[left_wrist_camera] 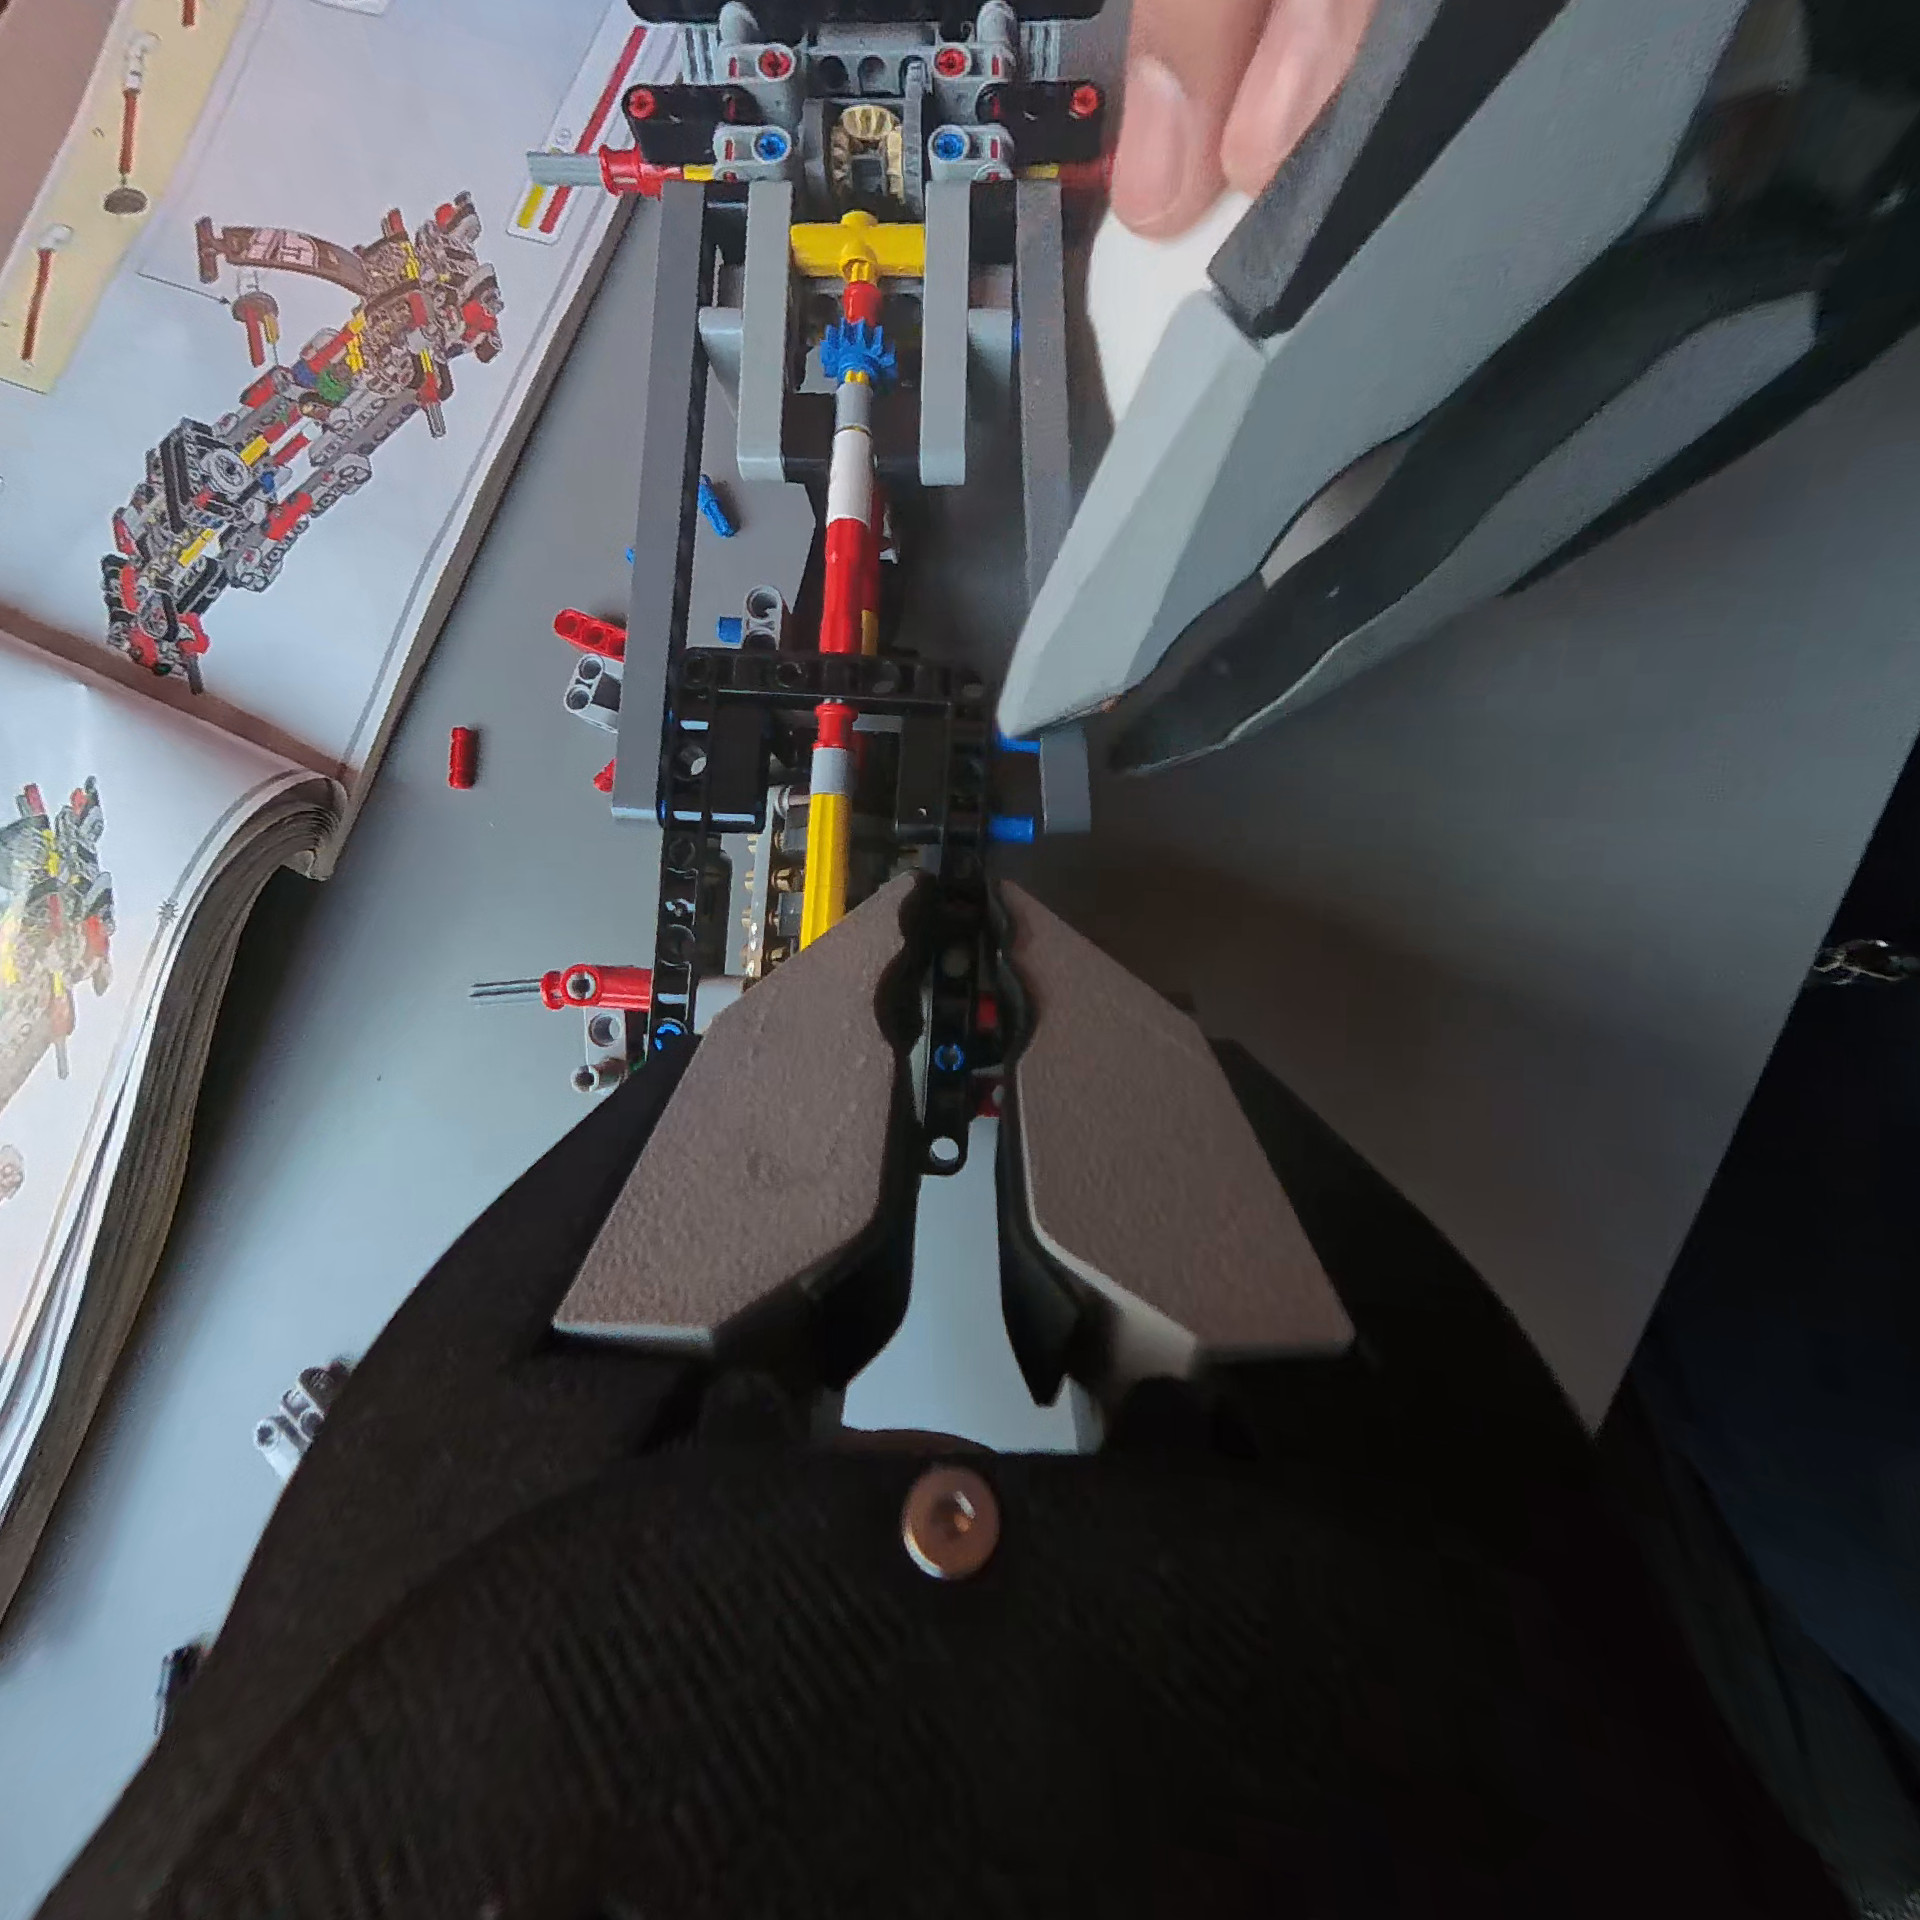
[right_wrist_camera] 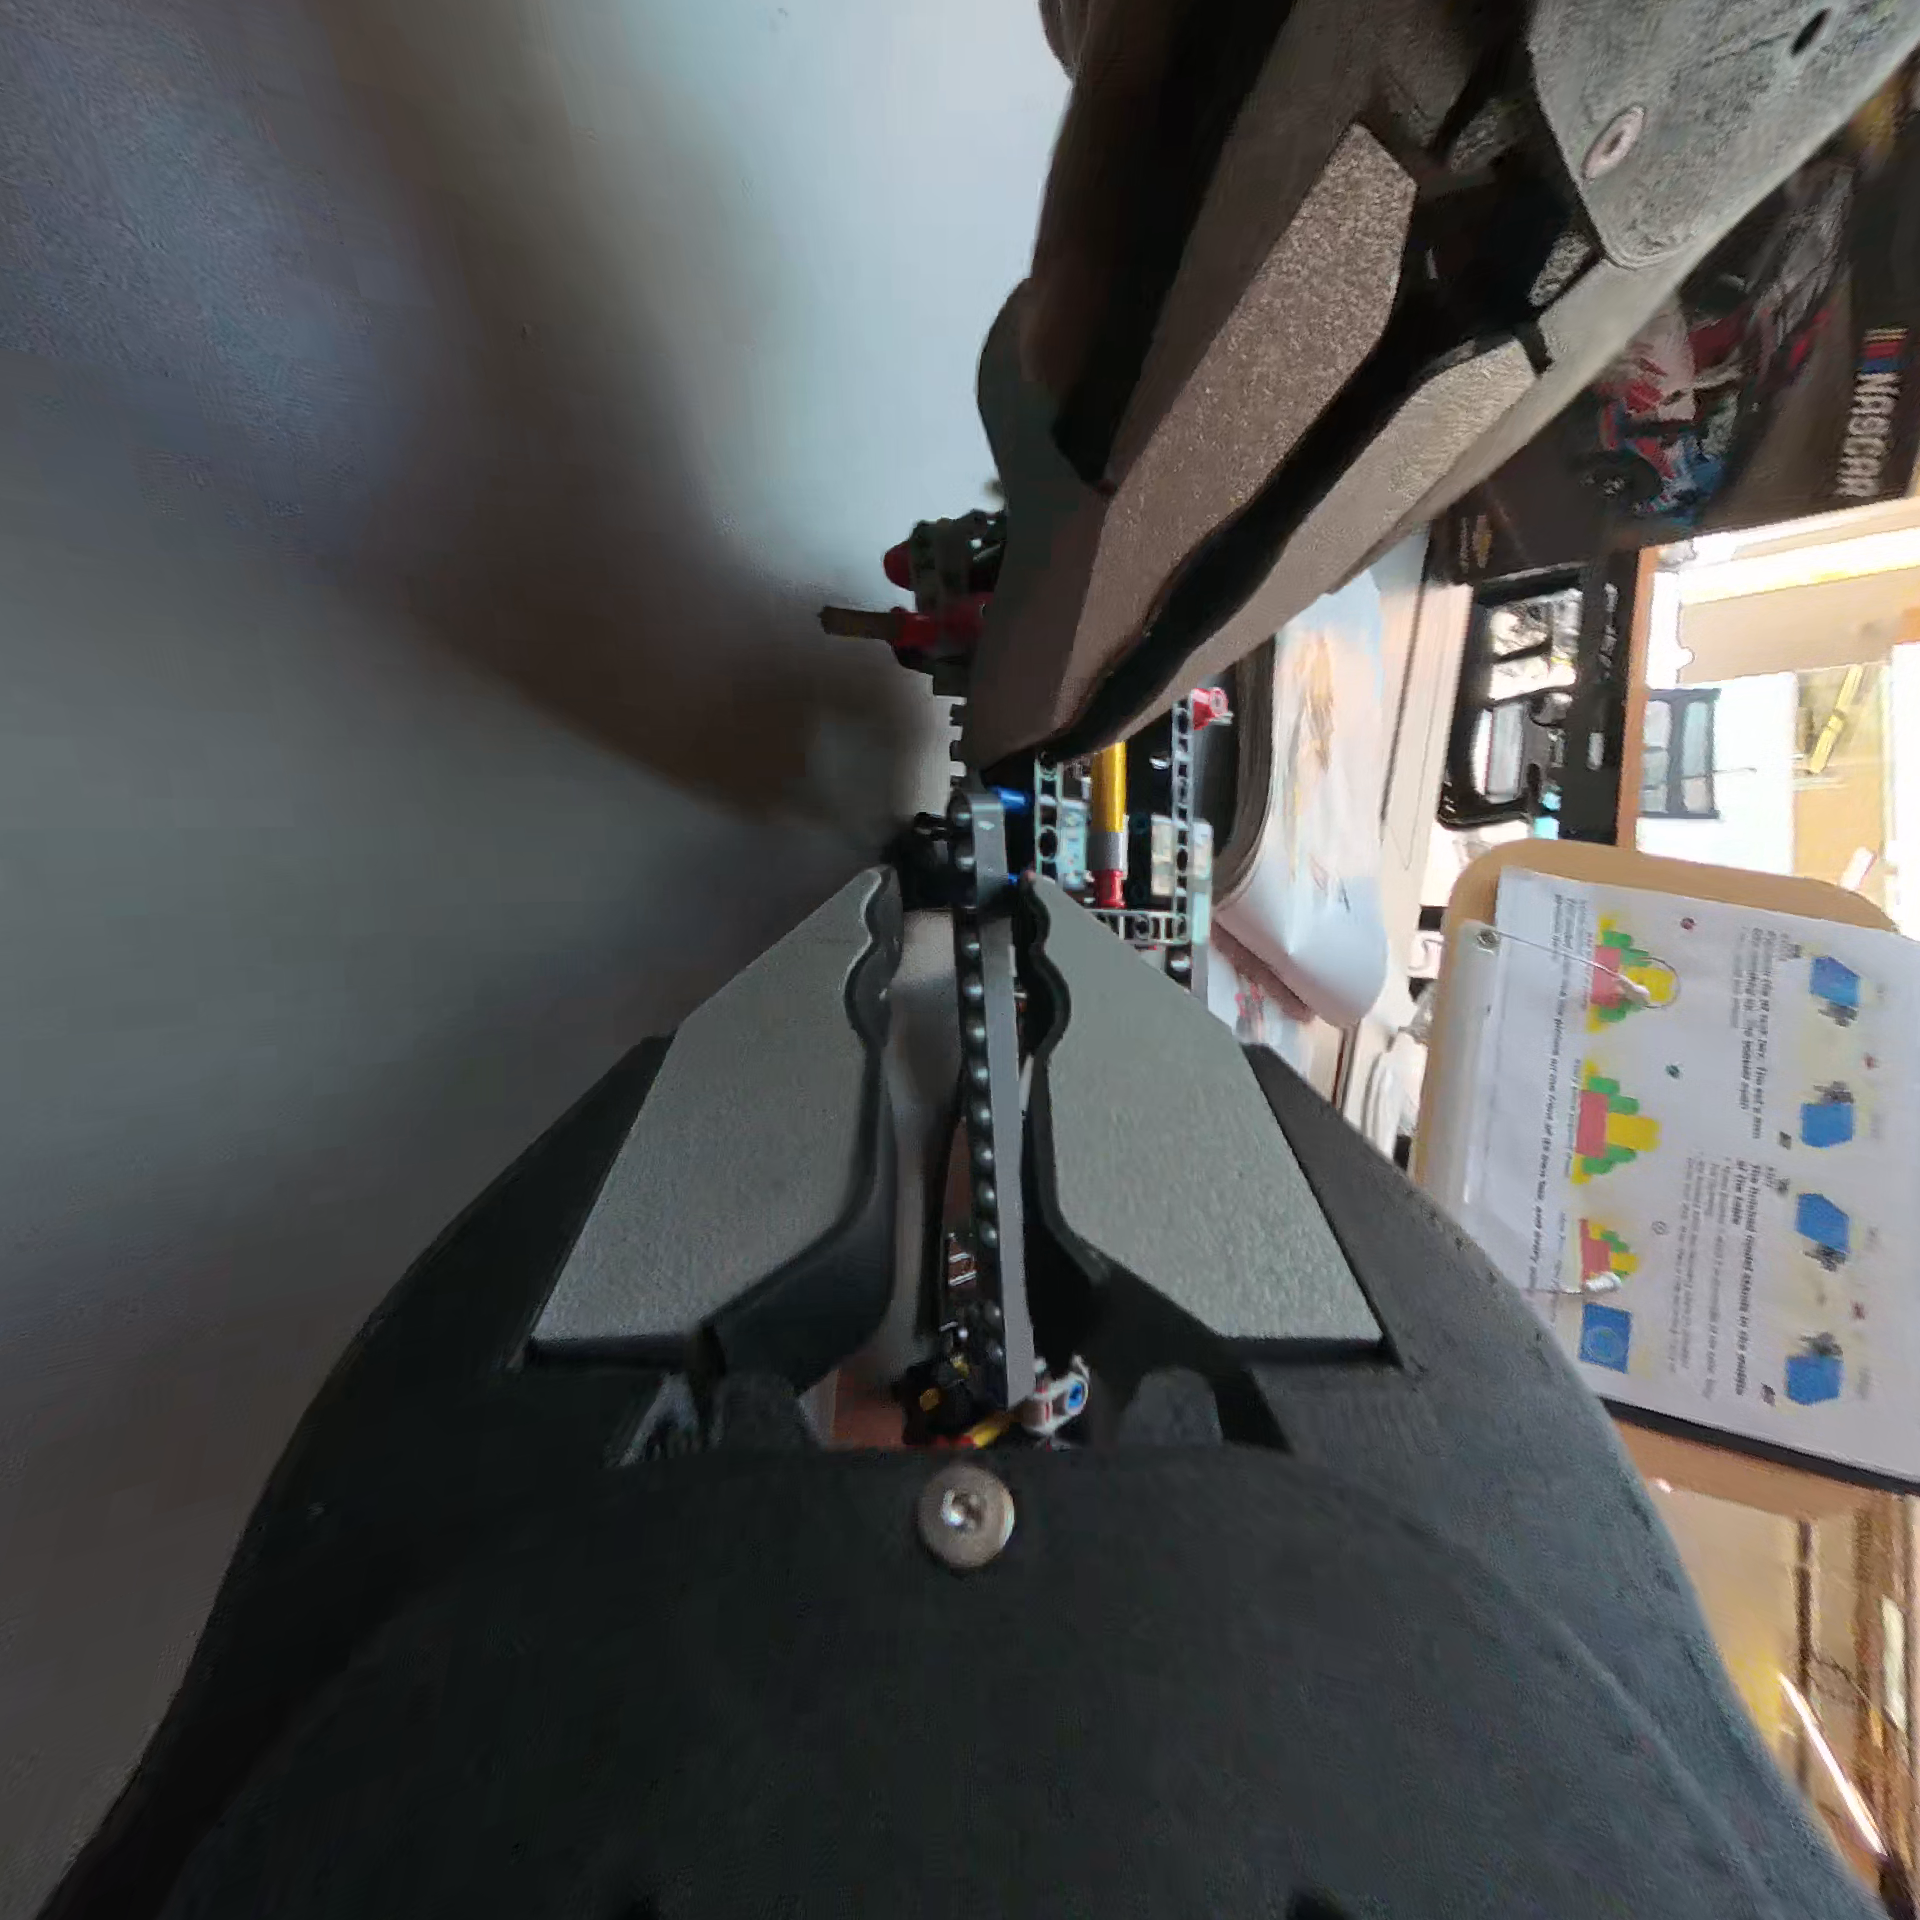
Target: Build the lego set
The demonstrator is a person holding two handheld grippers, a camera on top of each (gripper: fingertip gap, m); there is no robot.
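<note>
Now the left gripper (left_wrist_camera: 961, 894) clamps the black beam (left_wrist_camera: 951, 1039) running toward 12 o'clock, while the right gripper (right_wrist_camera: 961, 894) straddles the grey beam (right_wrist_camera: 992, 1091), jaws apart.

A plain grey bench (left_wrist_camera: 1455, 935) carries a long brick-built chassis (left_wrist_camera: 852, 520) of grey, black, red and yellow parts. Left of the chassis an open instruction booklet (left_wrist_camera: 260, 416) lies flat. Between booklet and chassis sit loose pieces: a small red pin (left_wrist_camera: 463, 754), a grey connector (left_wrist_camera: 592, 694) and a red connector (left_wrist_camera: 588, 632).
</note>
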